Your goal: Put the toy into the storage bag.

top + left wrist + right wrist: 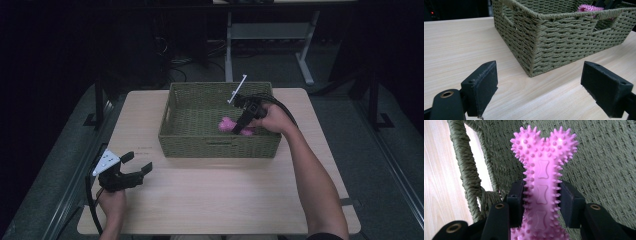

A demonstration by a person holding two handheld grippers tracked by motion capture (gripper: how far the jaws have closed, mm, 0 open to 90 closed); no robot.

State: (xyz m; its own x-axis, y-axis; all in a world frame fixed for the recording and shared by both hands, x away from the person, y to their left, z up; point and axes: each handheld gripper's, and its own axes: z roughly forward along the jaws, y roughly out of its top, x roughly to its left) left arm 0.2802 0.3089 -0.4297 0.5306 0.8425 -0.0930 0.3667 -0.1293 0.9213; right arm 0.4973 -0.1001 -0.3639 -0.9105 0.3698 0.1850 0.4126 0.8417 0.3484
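Observation:
A pink spiky bone-shaped toy (542, 170) sits between the jaws of my right gripper (541, 200), which is shut on its shaft. In the high view that right gripper (241, 126) reaches down inside the green woven basket (175, 117) with the pink toy (227, 125) at its tip, near the basket's front right. The toy's head (587, 8) peeks over the basket rim (564, 15) in the left gripper view. My left gripper (134, 164) hovers low over the table's front left, open, with nothing between its jaws (539, 87).
The light wooden table (225, 195) has free room in front of the basket. Its front left corner (532, 72) stands just beyond my left jaws. Dark floor, table legs and cables lie beyond the far edge.

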